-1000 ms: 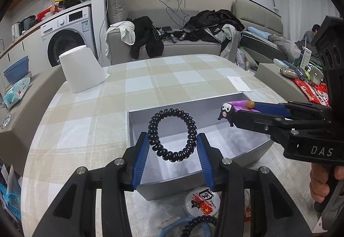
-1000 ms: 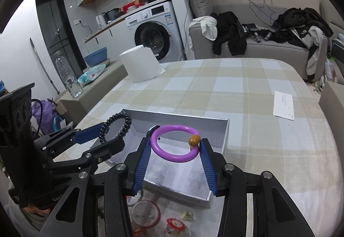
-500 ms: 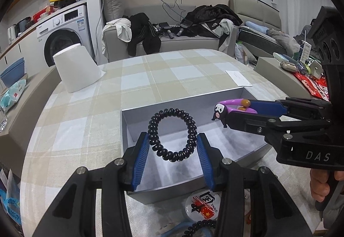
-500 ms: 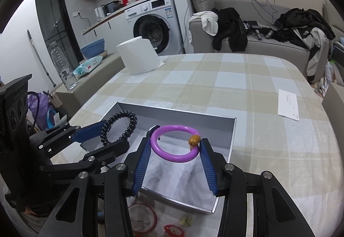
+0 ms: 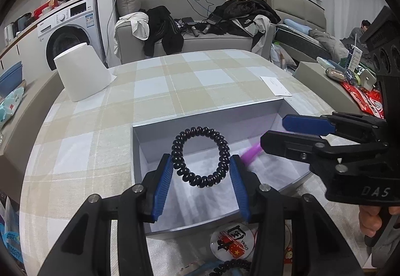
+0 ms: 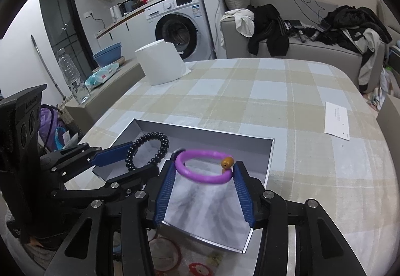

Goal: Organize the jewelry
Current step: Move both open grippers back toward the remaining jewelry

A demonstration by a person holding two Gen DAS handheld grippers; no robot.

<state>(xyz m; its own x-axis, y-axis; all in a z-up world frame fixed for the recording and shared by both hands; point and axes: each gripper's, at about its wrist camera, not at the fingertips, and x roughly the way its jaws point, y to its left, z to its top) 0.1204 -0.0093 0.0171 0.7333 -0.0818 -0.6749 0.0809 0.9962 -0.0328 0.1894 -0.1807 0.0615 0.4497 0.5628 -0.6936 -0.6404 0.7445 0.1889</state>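
Note:
An open grey box (image 5: 207, 113) lies on the checked tablecloth, and both grippers hang over it. My left gripper (image 5: 200, 161) has a black coil band (image 5: 200, 182) upright between its blue pads, which still touch it while the jaws are opening. The right gripper (image 6: 205, 167) is opening too. Its purple ring (image 6: 200, 178) with an orange bead sits tilted and blurred between the pads, slipping free. In the left wrist view the right gripper (image 5: 273, 132) comes in from the right, with the purple ring (image 5: 250, 151) a streak below its fingers. The right wrist view shows the left gripper (image 6: 142, 158) with the coil band (image 6: 147, 151).
A white paper roll (image 5: 80, 73) stands at the table's far left and a paper slip (image 5: 275, 85) lies far right. Just in front of the box lie a round badge (image 5: 232, 241), another black coil (image 5: 232, 266) and small trinkets (image 6: 162, 253). A person's hand (image 5: 370, 221) holds the right gripper's handle.
The purple ring was level and firmly gripped; now it is tipped, blurred and dropping out of the right jaws. Both pairs of pads stand slightly wider. The black coil band stays in place.

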